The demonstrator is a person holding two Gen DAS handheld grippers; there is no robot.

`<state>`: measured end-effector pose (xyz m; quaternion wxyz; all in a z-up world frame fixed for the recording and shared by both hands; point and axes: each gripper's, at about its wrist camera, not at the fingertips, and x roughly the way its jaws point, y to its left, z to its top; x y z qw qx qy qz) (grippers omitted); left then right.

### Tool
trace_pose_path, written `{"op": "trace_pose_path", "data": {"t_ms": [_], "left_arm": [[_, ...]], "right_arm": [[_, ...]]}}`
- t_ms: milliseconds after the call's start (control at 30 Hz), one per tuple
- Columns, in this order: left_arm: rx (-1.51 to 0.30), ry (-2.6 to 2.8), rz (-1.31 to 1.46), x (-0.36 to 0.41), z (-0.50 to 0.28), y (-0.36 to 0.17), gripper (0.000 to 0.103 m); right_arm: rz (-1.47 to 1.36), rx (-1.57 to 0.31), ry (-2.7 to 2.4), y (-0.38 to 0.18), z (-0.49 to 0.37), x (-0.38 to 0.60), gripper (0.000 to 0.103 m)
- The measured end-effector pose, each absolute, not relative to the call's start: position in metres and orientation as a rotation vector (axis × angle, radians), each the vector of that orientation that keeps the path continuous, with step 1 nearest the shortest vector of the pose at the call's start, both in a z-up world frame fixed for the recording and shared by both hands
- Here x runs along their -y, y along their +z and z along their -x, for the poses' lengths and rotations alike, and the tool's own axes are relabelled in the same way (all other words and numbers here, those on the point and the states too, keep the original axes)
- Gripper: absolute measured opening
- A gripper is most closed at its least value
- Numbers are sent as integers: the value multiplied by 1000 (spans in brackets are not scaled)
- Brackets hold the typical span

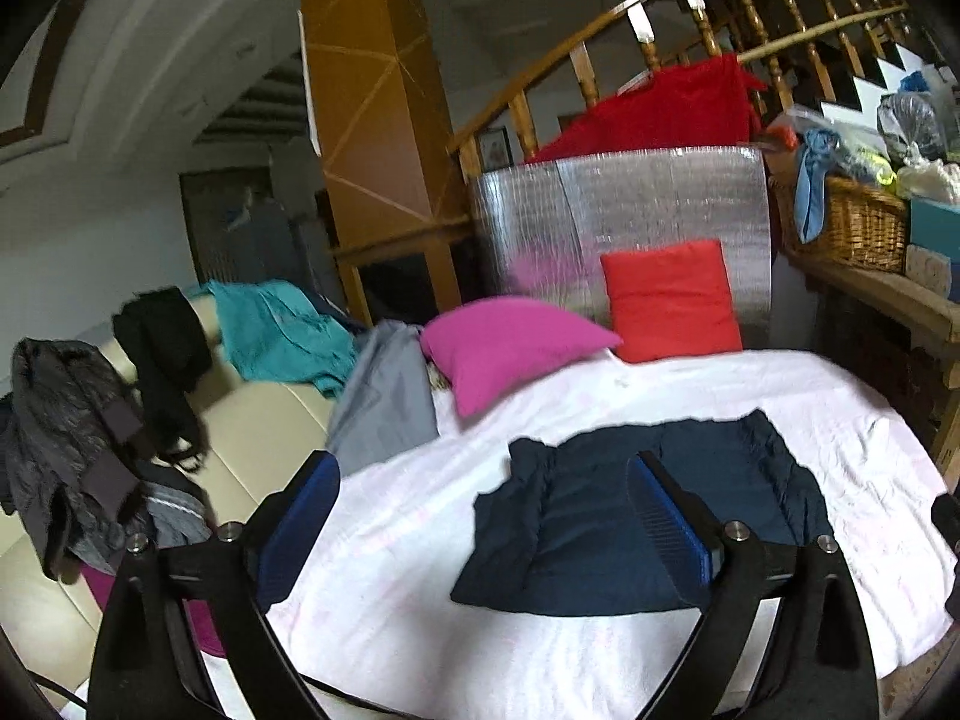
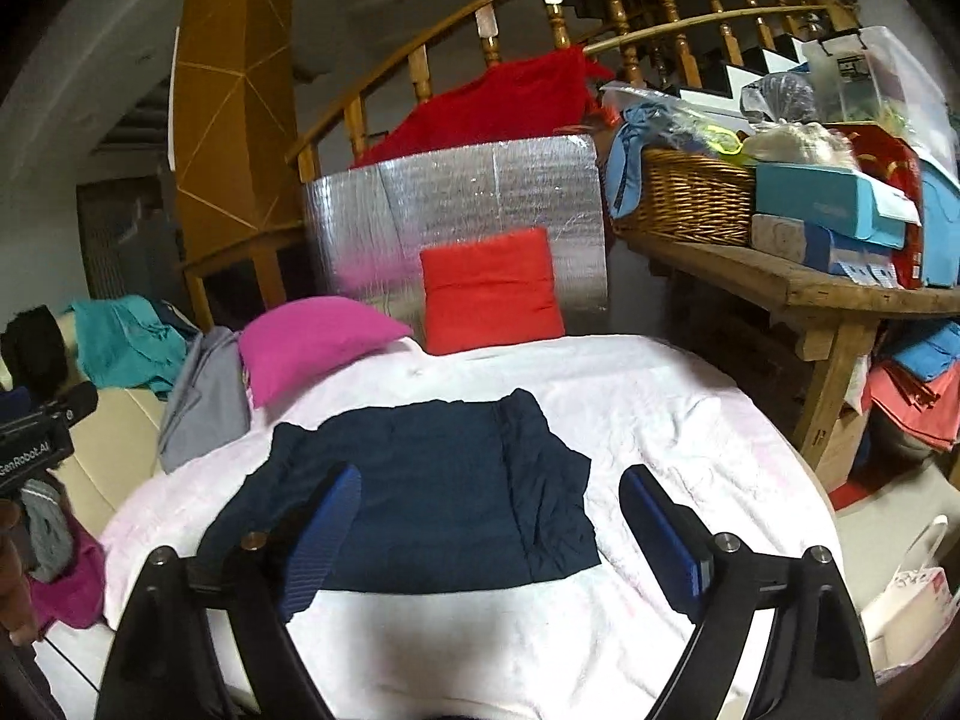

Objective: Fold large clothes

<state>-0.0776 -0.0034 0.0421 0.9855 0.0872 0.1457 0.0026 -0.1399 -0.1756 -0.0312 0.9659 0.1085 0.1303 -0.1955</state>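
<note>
Navy garment (image 1: pixel 606 516): one, folded, flat on the white sheet (image 1: pixel 420 570). Left wrist view: two cushions far, one pink (image 1: pixel 510 348), one red (image 1: pixel 672 300); left gripper (image 1: pixel 486 522) fingers spread wide, holding nothing. Right wrist view: same garment near centre; right gripper (image 2: pixel 492 534) fingers spread wide, empty.

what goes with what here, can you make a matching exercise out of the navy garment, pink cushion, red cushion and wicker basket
Things:
1. navy garment
2. pink cushion
3. red cushion
4. wicker basket

Places:
A. propped upright against the silver foil panel
B. on the wooden bench
C. spread flat on the white sheet
D. lying tilted at the sheet's far left edge

Pairs: 1-C, 2-D, 3-A, 4-B
</note>
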Motion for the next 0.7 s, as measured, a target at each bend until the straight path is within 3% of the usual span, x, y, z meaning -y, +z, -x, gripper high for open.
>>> {"op": "trace_pose_path", "data": {"t_ms": [300, 700], "left_arm": [[-224, 4, -183, -2, 121, 66, 98], [-246, -6, -113, -9, 118, 71, 99]], "right_arm": [[-225, -306, -406, -29, 166, 152, 91], [-174, -331, -410, -24, 160, 128, 91]]}}
